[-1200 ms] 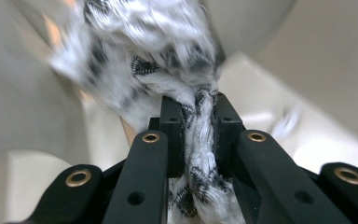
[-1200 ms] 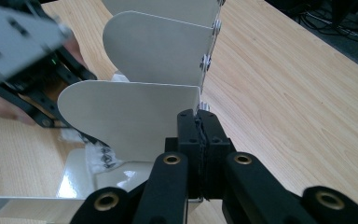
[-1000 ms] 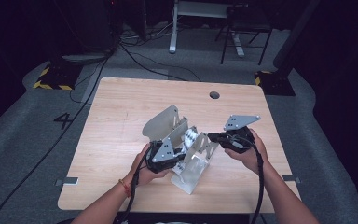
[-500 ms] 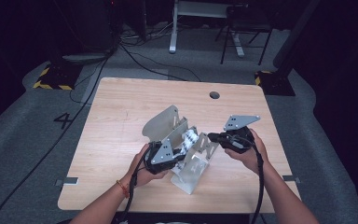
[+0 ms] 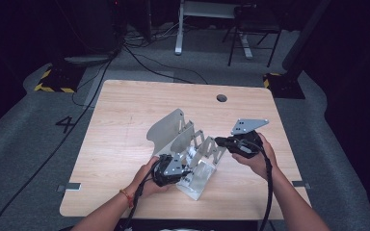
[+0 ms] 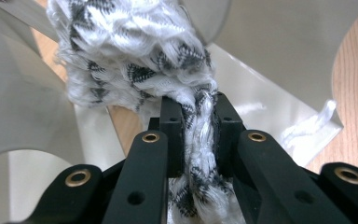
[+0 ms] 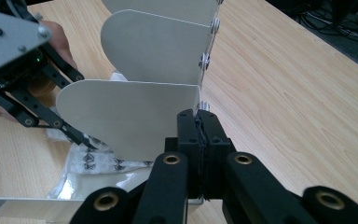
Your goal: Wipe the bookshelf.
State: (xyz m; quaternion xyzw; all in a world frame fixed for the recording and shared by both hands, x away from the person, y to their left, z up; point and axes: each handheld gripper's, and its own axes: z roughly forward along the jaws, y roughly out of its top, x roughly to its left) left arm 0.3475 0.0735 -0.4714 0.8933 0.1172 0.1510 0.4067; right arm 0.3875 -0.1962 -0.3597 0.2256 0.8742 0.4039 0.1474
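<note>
Left gripper (image 5: 185,172): its two black jaws pinch a fold of white cloth with a black pattern; in the left gripper view the pads (image 6: 172,135) press on the cloth from both sides, with more of it showing below them.
Right gripper (image 7: 199,140): jaws pressed together at the edge of a metal divider; whether the thin plate edge lies between the pads cannot be told.
Cloth (image 6: 135,60): it bunches up in a thick wad just above the left jaws, at 12 o'clock from them in the left gripper view, and lies between two plates of the rack. In the right gripper view a patterned part of it (image 7: 91,161) lies flat on the rack's base, beneath the left jaws.
Rack (image 5: 200,180): a grey sheet-metal stand with several upright rounded dividers, on the near middle of the table, running from its tallest plate (image 5: 166,130) at 11 o'clock down to the low front end at 5 o'clock in the high view.
Divider (image 7: 130,116): upright, rounded at its top corner, just beyond the right jaws at 11 o'clock from them.
Hands: the left hand (image 5: 147,180) holds its tool at 9 o'clock of the rack's front end; the right hand (image 5: 255,161) holds its own at 3 o'clock of the rack.
Table (image 5: 125,110): light wood, with a round hole (image 5: 221,98) toward its far edge, at 1 o'clock from the rack.
Plate: a grey three-cornered plate (image 5: 248,125) sits atop the right tool.
</note>
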